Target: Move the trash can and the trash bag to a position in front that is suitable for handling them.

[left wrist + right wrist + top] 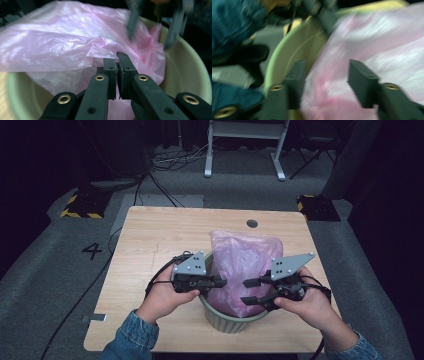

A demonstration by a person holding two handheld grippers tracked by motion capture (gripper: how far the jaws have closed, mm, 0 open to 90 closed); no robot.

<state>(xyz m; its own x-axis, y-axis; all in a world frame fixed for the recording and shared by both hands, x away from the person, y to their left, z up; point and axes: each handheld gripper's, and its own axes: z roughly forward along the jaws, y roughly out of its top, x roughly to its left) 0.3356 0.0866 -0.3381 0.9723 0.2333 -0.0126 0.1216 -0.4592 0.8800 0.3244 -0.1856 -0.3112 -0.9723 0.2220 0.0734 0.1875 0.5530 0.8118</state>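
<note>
A pale green bin (227,320) stands at the near middle of the wooden table (160,235). A pink plastic bag (245,260) sits in it and billows up above the rim. My left gripper (221,281) comes in from the left over the rim. In the left gripper view its jaws (117,62) stand shut against the bag (62,42), and I see no film pinched between them. My right gripper (244,291) reaches in from the right, open. In the blurred right gripper view its jaws (327,75) straddle a fold of the bag (387,42) beside the bin wall (287,55).
A round grommet hole (252,223) sits near the table's far edge. Cables trail off the left side of the table onto the grey carpet. A white desk frame (245,150) stands on the floor beyond. The person's denim sleeves come in at the near edge.
</note>
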